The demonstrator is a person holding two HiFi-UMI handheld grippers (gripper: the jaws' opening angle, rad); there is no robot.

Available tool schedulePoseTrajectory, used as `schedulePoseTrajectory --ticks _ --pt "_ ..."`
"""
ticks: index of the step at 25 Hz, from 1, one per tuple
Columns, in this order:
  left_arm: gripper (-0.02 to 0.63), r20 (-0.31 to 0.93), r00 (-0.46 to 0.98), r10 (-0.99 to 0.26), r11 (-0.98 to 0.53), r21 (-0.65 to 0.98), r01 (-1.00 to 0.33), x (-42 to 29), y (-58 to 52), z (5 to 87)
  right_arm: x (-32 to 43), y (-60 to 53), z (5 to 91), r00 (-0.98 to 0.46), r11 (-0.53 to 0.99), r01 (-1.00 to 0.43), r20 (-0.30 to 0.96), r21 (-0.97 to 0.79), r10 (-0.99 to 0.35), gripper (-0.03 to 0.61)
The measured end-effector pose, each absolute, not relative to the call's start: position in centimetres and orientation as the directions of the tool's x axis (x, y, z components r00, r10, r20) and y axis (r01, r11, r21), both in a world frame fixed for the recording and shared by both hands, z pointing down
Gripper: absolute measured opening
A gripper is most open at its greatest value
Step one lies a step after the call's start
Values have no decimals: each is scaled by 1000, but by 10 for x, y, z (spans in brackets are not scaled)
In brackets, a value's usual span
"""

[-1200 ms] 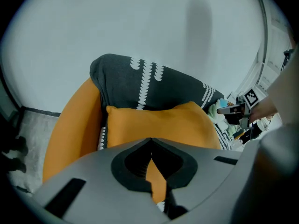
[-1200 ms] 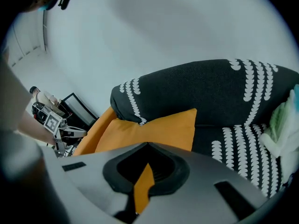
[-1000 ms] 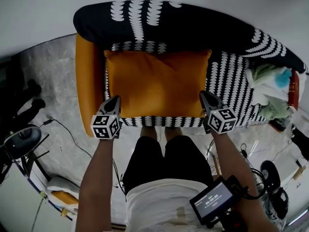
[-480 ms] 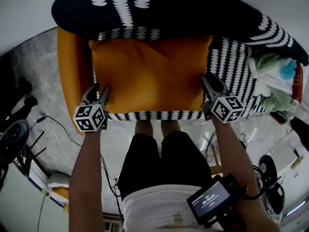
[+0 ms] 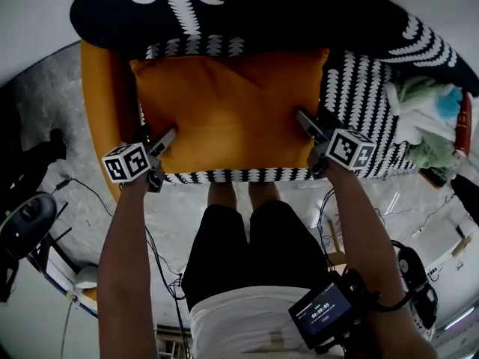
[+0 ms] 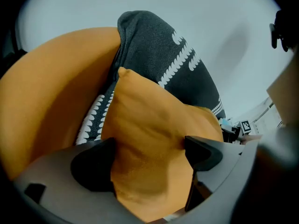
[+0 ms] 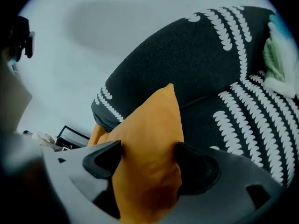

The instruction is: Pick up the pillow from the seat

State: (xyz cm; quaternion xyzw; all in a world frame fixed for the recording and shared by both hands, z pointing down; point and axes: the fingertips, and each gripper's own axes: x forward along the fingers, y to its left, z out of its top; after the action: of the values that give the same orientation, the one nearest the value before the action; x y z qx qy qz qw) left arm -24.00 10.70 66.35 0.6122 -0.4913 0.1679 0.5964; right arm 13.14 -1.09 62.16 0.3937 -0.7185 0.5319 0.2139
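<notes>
The left gripper (image 5: 156, 135) and right gripper (image 5: 314, 123) straddle opposite edges of the pillow (image 5: 232, 111) on the seat (image 5: 361, 103), jaws opening around it for a level lift.

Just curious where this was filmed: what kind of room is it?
Probably a living-room set used for recording: a patterned sofa with an orange pillow, and cables on the stone-look floor.

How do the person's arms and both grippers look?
The left gripper and right gripper: grey bodies, dark pointed jaws, each bearing a white cube with black square markers. Jaws are opening, orange pillow between them. Arms bare; white shirt.
</notes>
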Motion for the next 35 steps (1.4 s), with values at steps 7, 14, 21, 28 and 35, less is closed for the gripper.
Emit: schedulePoseTrajectory --ticks 7,14,21,28,35 --pt "347 805 479 -350 151 553 -819 -232 119 662 122 2 620 -657 194 -753 710 -628 -252 283" --pt "196 818 460 -345 119 525 -843 -227 126 650 122 11 615 -658 256 -752 707 -607 -259 221" --pt "97 817 427 -387 108 500 -859 -222 136 638 122 27 610 -670 299 -740 704 -603 -238 172" --pt "51 797 402 -450 90 488 -868 -216 145 614 126 38 595 -674 330 -735 691 -593 -262 148" --pt "37 788 397 -471 68 481 -874 -209 159 602 132 52 589 -676 332 -733 687 -593 -265 144"
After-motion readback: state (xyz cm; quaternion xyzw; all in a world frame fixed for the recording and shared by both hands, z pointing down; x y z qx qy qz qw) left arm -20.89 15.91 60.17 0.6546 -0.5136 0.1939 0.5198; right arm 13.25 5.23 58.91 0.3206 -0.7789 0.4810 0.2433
